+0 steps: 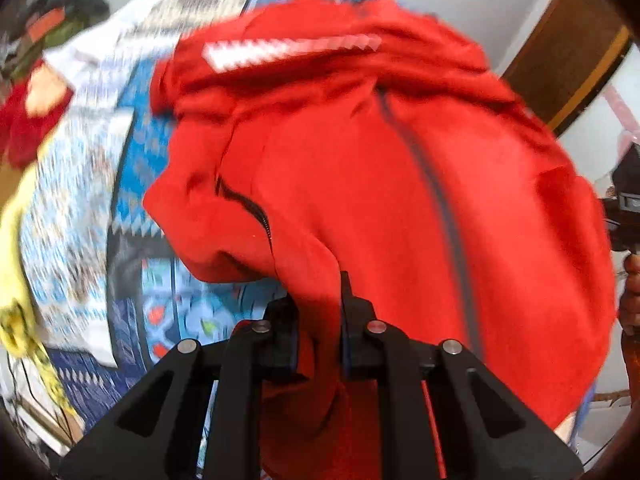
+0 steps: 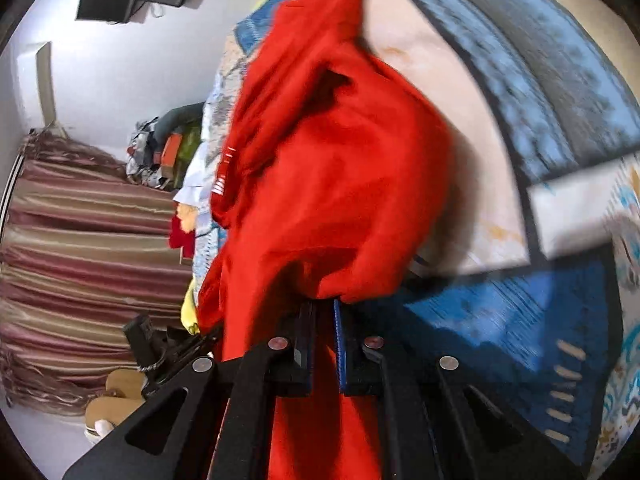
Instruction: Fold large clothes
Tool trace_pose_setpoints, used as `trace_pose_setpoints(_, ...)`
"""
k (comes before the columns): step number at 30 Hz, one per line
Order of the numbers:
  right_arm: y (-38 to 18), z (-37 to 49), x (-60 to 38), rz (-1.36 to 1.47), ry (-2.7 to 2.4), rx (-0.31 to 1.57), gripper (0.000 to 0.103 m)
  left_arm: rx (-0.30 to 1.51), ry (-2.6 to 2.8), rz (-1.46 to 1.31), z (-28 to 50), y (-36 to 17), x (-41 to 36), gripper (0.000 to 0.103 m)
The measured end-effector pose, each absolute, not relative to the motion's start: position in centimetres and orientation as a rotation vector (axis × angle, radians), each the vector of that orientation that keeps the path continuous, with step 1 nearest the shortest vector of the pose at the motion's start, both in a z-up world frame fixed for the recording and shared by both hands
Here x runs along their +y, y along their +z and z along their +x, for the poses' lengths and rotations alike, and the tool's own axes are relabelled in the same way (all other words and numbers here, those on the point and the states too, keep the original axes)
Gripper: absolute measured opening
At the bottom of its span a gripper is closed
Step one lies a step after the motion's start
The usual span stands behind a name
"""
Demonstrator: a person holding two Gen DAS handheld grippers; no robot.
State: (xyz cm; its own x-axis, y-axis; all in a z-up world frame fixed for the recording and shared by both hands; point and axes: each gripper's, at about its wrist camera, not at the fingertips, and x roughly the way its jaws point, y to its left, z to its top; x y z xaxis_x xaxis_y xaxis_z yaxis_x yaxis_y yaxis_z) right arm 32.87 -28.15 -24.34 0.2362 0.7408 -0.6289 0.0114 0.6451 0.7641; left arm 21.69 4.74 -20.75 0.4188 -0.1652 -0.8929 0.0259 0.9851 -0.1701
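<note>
Fleecy red jacket (image 1: pixel 360 168), softly bunched

Jacket (image 1: pixel 360 152) between jaws: red matt fleecy cloth. Grippers (image 1: pixel 318 312) matt black plastic, shiny metal pins. Quilt (image 2: pixel 500 320) beyond: printed cloth.
</note>
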Motion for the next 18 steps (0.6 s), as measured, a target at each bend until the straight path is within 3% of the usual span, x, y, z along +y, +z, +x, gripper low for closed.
trace_pose_setpoints(12,-17.6,38.4,-23.0,0.559,0.616,1.092,0.006,0.955,-0.156,-0.158,29.1,-12.9,3.4,0.013)
trace_pose_setpoints(18,-14.7,36.7,-23.2,0.128,0.492,1.011,0.006,0.951,-0.134,-0.142,30.2,-12.9,3.7,0.013)
